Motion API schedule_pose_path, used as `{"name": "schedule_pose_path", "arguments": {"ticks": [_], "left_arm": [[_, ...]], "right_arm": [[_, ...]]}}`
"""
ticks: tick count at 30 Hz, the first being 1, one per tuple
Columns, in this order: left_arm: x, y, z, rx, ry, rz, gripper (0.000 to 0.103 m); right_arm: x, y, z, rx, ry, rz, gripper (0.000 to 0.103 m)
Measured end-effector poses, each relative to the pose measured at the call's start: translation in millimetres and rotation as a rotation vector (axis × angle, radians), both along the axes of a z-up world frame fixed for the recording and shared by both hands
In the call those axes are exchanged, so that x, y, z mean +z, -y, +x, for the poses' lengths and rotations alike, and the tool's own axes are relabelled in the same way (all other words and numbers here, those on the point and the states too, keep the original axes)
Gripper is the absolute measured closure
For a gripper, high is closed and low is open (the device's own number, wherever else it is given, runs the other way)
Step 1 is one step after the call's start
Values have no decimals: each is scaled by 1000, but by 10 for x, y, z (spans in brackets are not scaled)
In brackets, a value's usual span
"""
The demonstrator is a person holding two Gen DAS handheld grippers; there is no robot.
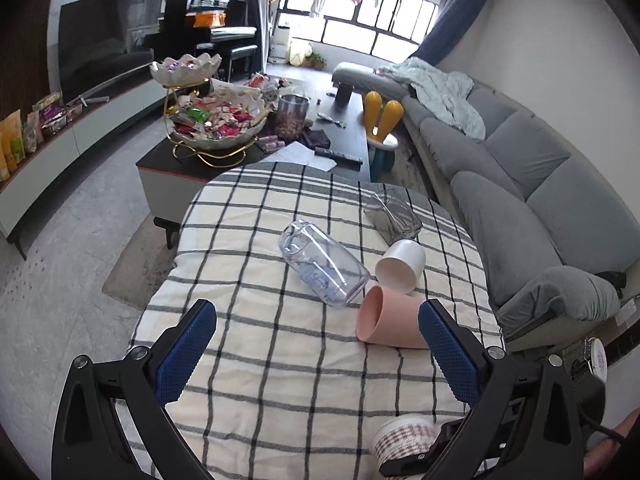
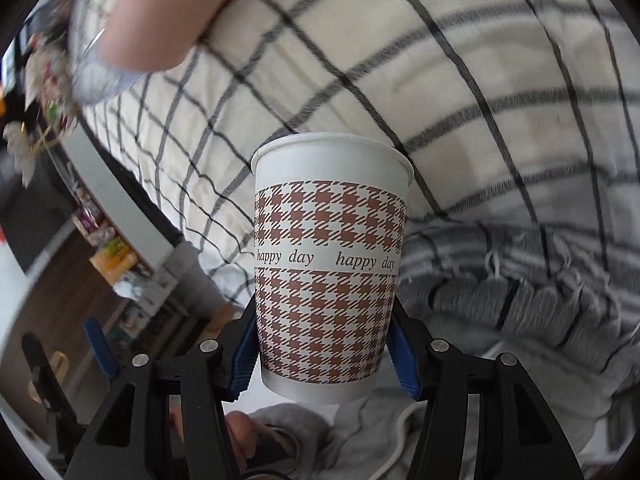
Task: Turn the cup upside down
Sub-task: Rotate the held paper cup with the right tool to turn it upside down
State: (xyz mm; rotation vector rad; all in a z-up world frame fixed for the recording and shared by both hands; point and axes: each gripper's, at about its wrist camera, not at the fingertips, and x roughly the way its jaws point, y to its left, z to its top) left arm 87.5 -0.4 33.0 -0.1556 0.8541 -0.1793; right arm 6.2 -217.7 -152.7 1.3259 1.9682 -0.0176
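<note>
My right gripper (image 2: 324, 356) is shut on a paper cup (image 2: 330, 264) with a brown houndstooth print and the words "happy day". Its blue pads press the cup's lower sides, and the rim points away from the camera toward the checked tablecloth (image 2: 400, 60). The same paper cup (image 1: 404, 438) shows at the bottom of the left wrist view, held by the right gripper. My left gripper (image 1: 316, 344) is open and empty above the tablecloth (image 1: 260, 280).
On the table lie a pink cup (image 1: 390, 320), a white cup (image 1: 402, 264), a clear plastic jar (image 1: 322, 262) and a glass tray (image 1: 394, 216). Beyond stand a coffee table (image 1: 280, 148) with snack bowls and a grey sofa (image 1: 520, 184).
</note>
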Motion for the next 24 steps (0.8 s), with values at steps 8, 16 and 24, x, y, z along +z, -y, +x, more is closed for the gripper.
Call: {"name": "schedule_pose_path", "arguments": {"ticks": [8,16,24], "left_arm": [[-50,365,568,-51,-44,67,0],[-187,574,865,-84,-90,70,0],[-113,526,799,-77,-73,70,0]], "right_arm": [[-317,204,-81,-133,-185,110,45],[-450,310,59,-149,-253,126,43],[-322,321,122,-114,-197,91,29]]}}
